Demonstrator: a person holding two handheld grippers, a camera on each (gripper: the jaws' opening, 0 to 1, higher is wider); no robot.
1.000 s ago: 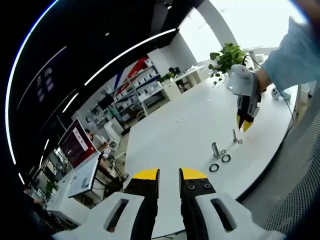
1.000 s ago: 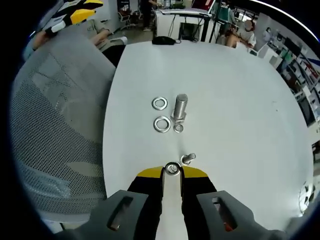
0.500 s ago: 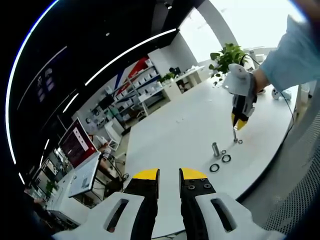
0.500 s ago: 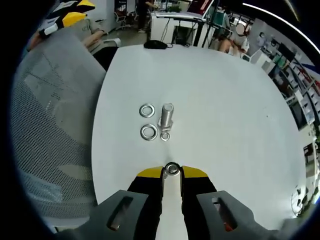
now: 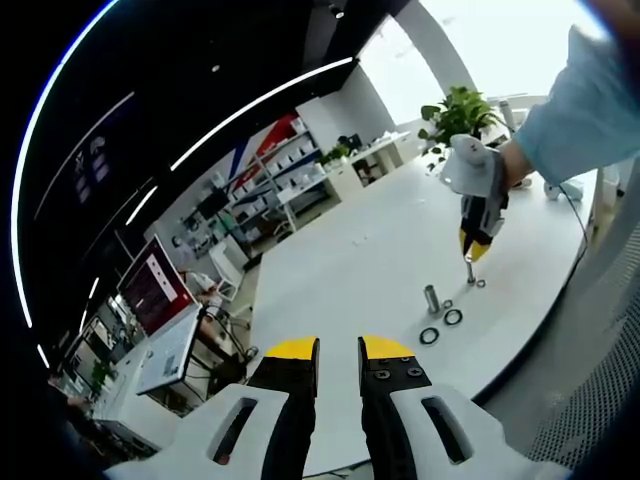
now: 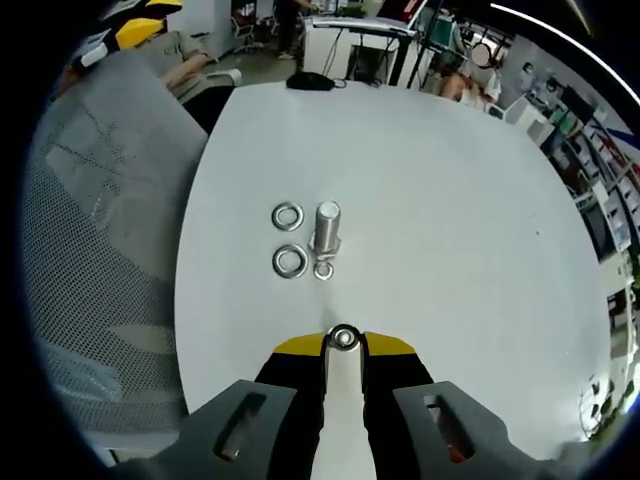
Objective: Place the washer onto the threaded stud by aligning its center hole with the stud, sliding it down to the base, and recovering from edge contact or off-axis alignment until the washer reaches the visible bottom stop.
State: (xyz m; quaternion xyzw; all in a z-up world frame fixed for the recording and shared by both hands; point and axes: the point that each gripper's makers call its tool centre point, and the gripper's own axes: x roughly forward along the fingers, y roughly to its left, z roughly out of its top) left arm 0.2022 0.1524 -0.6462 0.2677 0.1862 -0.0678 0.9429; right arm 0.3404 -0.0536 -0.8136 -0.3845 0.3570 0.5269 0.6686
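Note:
My right gripper is shut on a small metal washer, held flat between the yellow fingertips above the white table. In the left gripper view that right gripper hangs tip-down right over a thin upright stud. In the right gripper view the thin stud is hidden under the washer. My left gripper hovers far back off the table, its jaws a narrow gap apart with nothing between them.
A thicker threaded stud stands mid-table with two large washers and a small one beside it. Another small washer lies by the thin stud. A grey mesh chair borders the table's left edge.
The right gripper has moved with the washer over the thin stud, which stood beside the jaw tips before and is now covered. The left gripper has stayed put.

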